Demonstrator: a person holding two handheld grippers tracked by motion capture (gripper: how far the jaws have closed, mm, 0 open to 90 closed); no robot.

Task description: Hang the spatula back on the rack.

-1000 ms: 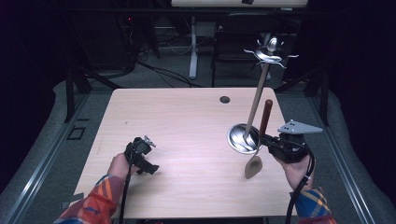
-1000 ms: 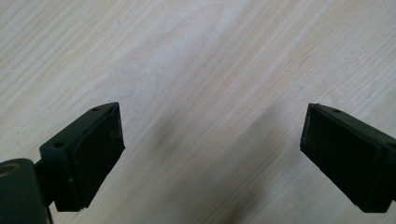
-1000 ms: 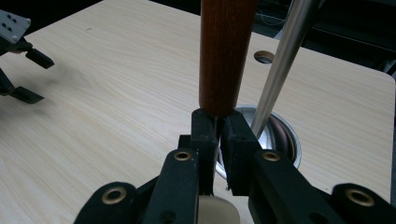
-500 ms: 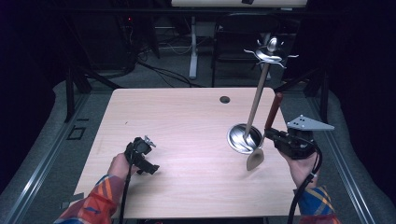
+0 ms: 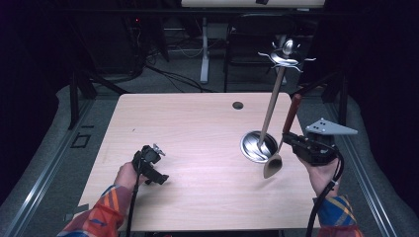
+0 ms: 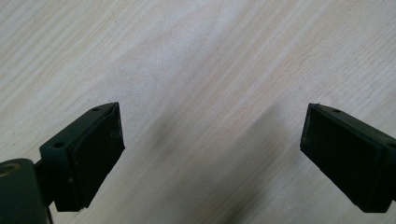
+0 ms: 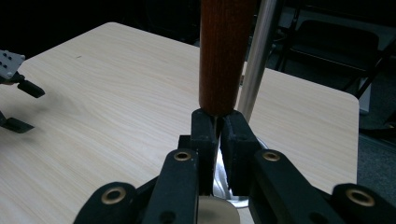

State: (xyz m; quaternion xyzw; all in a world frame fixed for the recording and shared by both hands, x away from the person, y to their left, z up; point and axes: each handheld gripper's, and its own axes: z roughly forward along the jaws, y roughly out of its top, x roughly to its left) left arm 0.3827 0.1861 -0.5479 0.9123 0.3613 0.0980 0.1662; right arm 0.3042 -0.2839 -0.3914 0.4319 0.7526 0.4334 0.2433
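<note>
Spatula clamped in right gripper, near worktop's right edge, approx mid-depth. High view: dark red-brown handle tilts up and away toward far right corner, pale blade hangs below the jaws, just above the surface, beside the stand's round metal base. Stand's steel pole leans up to a hook crown past the far edge.

Right gripper view: jaws pinched tight on the thin neck right under the handle; steel pole just behind it, touching or not: can't tell. Left gripper seen far off at left.

Left gripper w/ hand near the near-left corner in high view. Left gripper view: jaws spread wide, nothing between, bare wood grain below. Small dark round hole near far edge, centre.
</note>
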